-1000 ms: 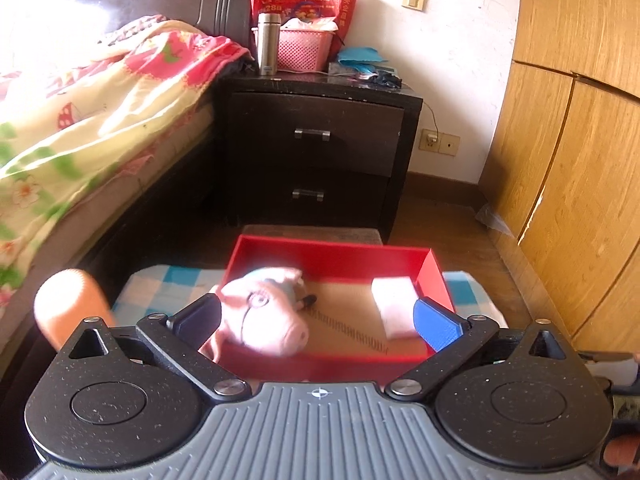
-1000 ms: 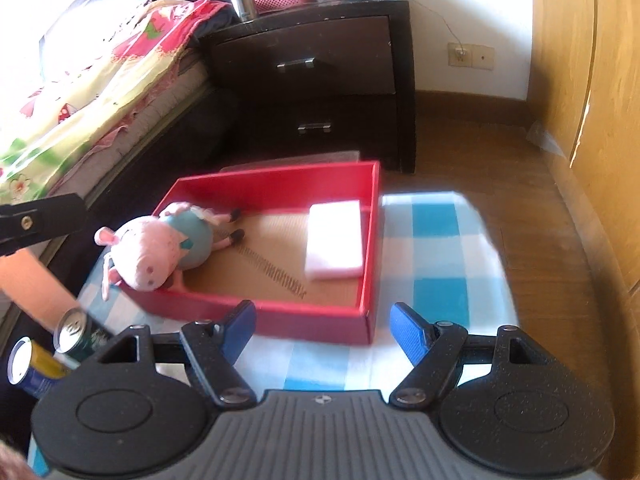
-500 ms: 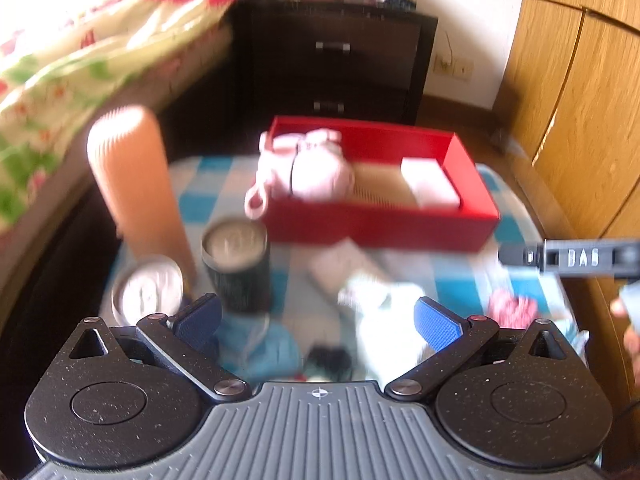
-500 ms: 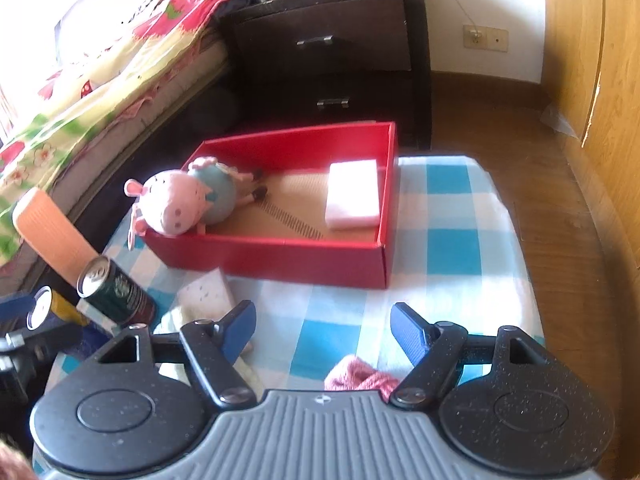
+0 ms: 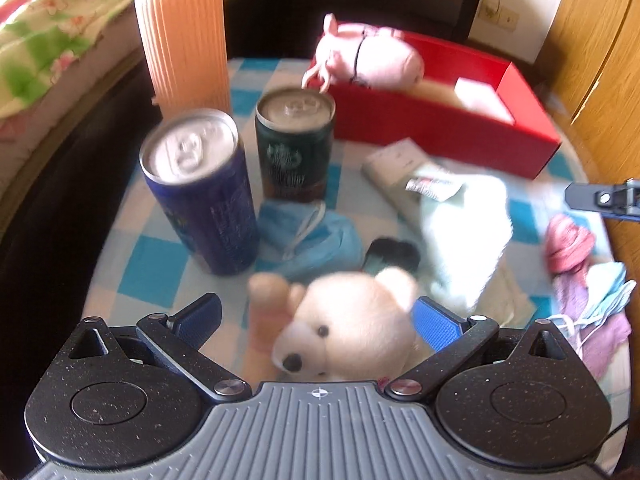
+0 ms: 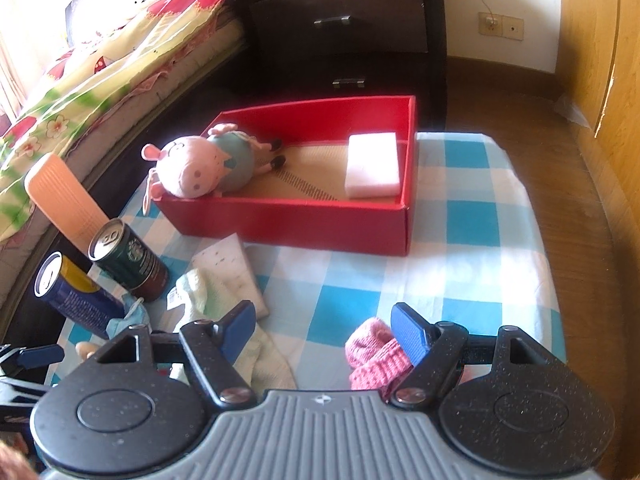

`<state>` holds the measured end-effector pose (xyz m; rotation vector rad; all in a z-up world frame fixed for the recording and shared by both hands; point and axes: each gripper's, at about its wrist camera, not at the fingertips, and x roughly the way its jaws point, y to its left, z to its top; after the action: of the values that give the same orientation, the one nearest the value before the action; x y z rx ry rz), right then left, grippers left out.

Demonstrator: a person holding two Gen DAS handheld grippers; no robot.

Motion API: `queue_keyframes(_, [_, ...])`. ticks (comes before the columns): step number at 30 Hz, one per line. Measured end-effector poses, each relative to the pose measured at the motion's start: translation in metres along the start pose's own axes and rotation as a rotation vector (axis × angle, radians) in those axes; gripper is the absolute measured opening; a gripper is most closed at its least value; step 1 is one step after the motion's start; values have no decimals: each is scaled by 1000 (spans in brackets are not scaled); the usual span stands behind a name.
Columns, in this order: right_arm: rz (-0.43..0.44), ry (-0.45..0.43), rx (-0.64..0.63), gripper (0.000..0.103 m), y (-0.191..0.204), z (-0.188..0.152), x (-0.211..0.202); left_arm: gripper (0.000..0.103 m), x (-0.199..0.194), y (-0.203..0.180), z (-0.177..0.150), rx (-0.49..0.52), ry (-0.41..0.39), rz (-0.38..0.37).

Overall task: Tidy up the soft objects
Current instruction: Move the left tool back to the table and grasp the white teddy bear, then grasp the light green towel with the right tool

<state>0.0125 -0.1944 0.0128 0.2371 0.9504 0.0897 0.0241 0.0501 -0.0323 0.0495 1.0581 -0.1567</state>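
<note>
My left gripper (image 5: 316, 318) is open, its jaws either side of a white teddy bear (image 5: 352, 324) lying on the checked cloth. A red box (image 6: 312, 216) holds a pink pig plush (image 6: 200, 166) and a white sponge (image 6: 372, 164); box (image 5: 440, 136) and pig (image 5: 368, 60) also show in the left wrist view. My right gripper (image 6: 324, 332) is open and empty above the cloth, with a pink knitted sock (image 6: 376, 354) beside its right finger. A pale green towel (image 5: 460, 232) and a blue mask (image 5: 312, 236) lie nearby.
Two drink cans (image 5: 200, 188) (image 5: 296, 144) and an orange ribbed cup (image 5: 180, 36) stand at the cloth's left. A white card (image 6: 228, 268) lies before the box. Purple and blue cloths (image 5: 592, 304) lie at right. Bed left, dark nightstand (image 6: 344, 28) behind, wooden wardrobe right.
Both grippers have pulled back from the box toward the near edge. My left gripper has dropped low over the teddy bear, which now lies between its open jaws.
</note>
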Motion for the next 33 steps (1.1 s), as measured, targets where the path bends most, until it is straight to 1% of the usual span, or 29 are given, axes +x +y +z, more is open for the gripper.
queue_keyframes(2, [9, 7, 1, 53, 0, -1, 1, 97, 7, -1, -2, -1, 36, -38])
queue_keyframes(3, [10, 10, 4, 53, -1, -2, 1, 97, 11, -2, -3, -1, 50, -42])
queue_keyframes(6, [9, 12, 12, 53, -3, -2, 1, 97, 22, -6, -5, 7, 80, -13])
queue_keyframes(8, [11, 8, 16, 53, -4, -2, 0, 96, 25, -5, -6, -5, 86, -14])
queue_keyframes(9, [12, 6, 18, 53, -5, -2, 0, 94, 25, -4, -6, -12, 83, -15])
queue_keyframes(10, [12, 4, 20, 53, -6, -2, -1, 89, 24, -3, -6, -17, 78, -16])
queue_keyframes(13, [11, 5, 24, 53, -9, -2, -2, 82, 21, -1, -7, -28, 71, -22])
queue_keyframes(17, [14, 16, 19, 53, -10, -5, -1, 76, 11, 3, -6, -28, 60, -48])
queue_keyframes(24, [23, 38, 9, 53, -5, -9, 4, 74, -9, 12, -1, -58, 16, -118])
queue_keyframes(27, [31, 55, 6, 53, -1, -10, 8, 74, -15, 17, 2, -85, 10, -166])
queue_keyframes(32, [53, 78, -34, 53, 15, -14, 16, 74, -19, 24, 1, -103, 2, -176])
queue_keyframes(33, [60, 85, -44, 53, 19, -15, 18, 74, -20, 26, 1, -111, 5, -191])
